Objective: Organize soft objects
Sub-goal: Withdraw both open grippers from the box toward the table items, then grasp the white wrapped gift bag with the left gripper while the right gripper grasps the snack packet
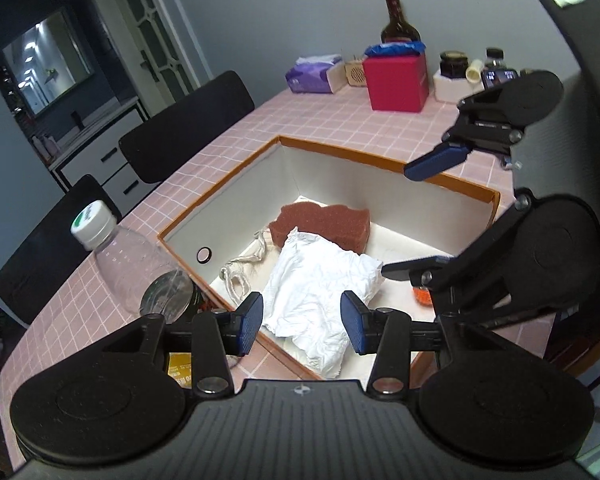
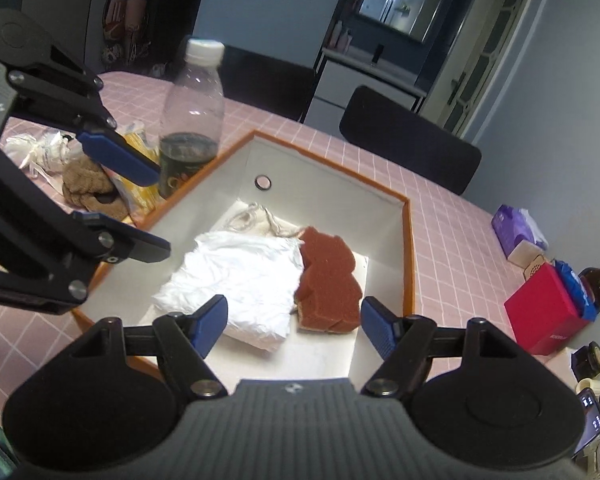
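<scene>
An open box with an orange rim (image 1: 340, 151) (image 2: 409, 248) sits on the pink tiled table. Inside lie a crumpled white cloth (image 1: 320, 292) (image 2: 240, 276), a brown sponge (image 1: 332, 226) (image 2: 328, 276) and a beige string bag (image 1: 248, 260) (image 2: 256, 218). My left gripper (image 1: 302, 324) (image 2: 140, 208) is open and empty above the box's near edge. My right gripper (image 2: 294, 326) (image 1: 416, 220) is open and empty above the opposite side. A brown knitted item (image 2: 90, 188) and a white crumpled bag (image 2: 40, 152) lie on the table outside the box.
A clear plastic bottle (image 1: 128, 264) (image 2: 194, 100) and a dark jar (image 2: 180, 164) stand beside the box. A red box (image 1: 396, 82) (image 2: 548, 312), a tissue pack (image 1: 314, 74) (image 2: 518, 232), a dark bottle (image 1: 398, 20) and small jars (image 1: 454, 64) stand at the table's far end. Black chairs (image 1: 188, 120) line the table's side.
</scene>
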`<state>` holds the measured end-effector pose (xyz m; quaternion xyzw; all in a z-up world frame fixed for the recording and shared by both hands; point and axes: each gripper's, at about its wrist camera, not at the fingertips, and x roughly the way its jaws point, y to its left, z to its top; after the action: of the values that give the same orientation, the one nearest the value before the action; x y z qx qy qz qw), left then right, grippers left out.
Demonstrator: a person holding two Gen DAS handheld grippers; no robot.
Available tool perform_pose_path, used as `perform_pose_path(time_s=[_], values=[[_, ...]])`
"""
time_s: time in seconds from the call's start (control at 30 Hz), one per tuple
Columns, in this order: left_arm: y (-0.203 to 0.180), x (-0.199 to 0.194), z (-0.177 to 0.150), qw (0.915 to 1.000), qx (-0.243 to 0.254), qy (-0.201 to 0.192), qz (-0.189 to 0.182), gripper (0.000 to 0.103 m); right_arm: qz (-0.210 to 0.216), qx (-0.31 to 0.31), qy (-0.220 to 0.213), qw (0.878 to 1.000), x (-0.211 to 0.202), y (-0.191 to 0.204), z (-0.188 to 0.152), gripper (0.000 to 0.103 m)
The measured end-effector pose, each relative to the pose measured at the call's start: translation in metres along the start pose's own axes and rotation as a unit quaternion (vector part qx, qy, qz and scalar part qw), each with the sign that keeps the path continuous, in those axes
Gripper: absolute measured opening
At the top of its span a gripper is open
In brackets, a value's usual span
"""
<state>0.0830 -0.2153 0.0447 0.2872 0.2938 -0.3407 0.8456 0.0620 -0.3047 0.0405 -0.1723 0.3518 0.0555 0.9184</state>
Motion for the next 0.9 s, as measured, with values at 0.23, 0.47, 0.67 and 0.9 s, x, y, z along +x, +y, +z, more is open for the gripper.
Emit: perform_pose_path(time_s=[0.23,0.47,0.67,0.9], values=[[0.014,-0.023,-0.033,0.9980,-0.048,-0.036,0.022,0.053,-0.005,-0.003,-0.044,0.999,-0.021,0.034,-0.001,0.073],[0.035,-0.049,-0.078,0.9894,-0.107,-0.072,0.067,0.053,0.006,0.019,-0.096,0.995,-0.038,0.062,0.005,0.073],[0.059,-0.069,-0.114,0.9758,-0.163,-0.092,0.113,0.053,0.016,0.041,-0.140,0.989,-0.037,0.093,0.009,0.073],[0.079,-0.081,-0.161,0.9586,-0.219,-0.095,0.154,0.053,0.035,0.069,-0.188,0.979,-0.024,0.129,0.014,0.068]])
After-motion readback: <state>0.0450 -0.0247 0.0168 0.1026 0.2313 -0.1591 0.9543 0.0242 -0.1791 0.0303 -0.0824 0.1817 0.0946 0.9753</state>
